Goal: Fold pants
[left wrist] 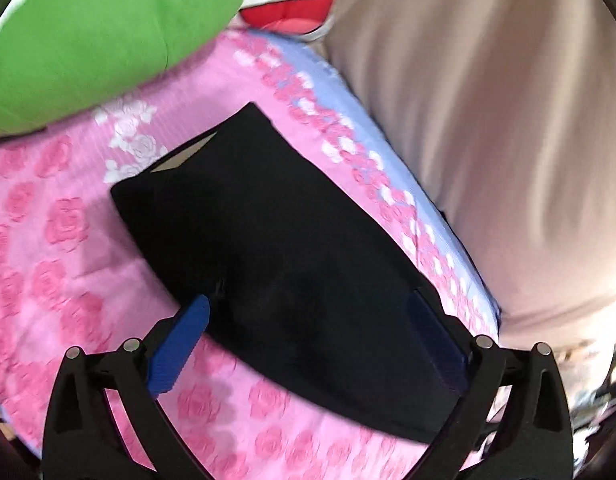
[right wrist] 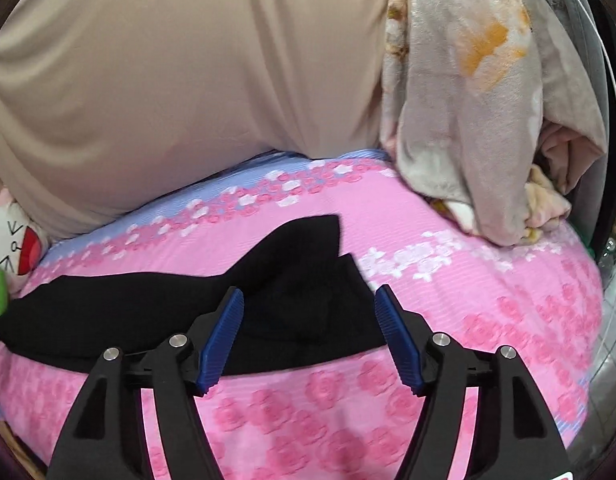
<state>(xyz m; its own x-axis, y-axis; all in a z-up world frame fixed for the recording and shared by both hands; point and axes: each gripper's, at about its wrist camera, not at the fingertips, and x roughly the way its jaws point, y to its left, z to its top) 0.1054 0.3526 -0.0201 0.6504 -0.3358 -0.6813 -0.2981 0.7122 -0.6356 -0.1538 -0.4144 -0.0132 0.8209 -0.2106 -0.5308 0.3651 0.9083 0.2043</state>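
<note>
Pants (left wrist: 267, 240), black and already folded into a compact packet, lie on a bed covered by a pink rose-print sheet (left wrist: 47, 240). In the left wrist view the packet's long axis runs away from you, from the near right toward the far left, and a pale tag or lining shows at the far end. In the right wrist view (right wrist: 187, 312) the packet stretches across the frame from left to right, and a loose flap of fabric rises to a point near its right end.

Your left gripper (left wrist: 308, 340) is spread wide, its blue fingers (left wrist: 179, 344) straddling the near end of the packet; whether they touch the cloth is unclear. Your right gripper (right wrist: 312, 336) is also spread, holding nothing, poised just over the near right edge of the fabric.

The cloth looks soft, light and limp, so it will likely sag and slide over itself if lifted by one layer. Pinching through all the layers at a corner or along a folded edge should hold best. The raised flap on the right seems the part most in need of tucking down.

A large beige cushion (right wrist: 167, 80), a green pillow (left wrist: 107, 28) and a bunched flowered blanket (right wrist: 488, 100) sit nearby.
</note>
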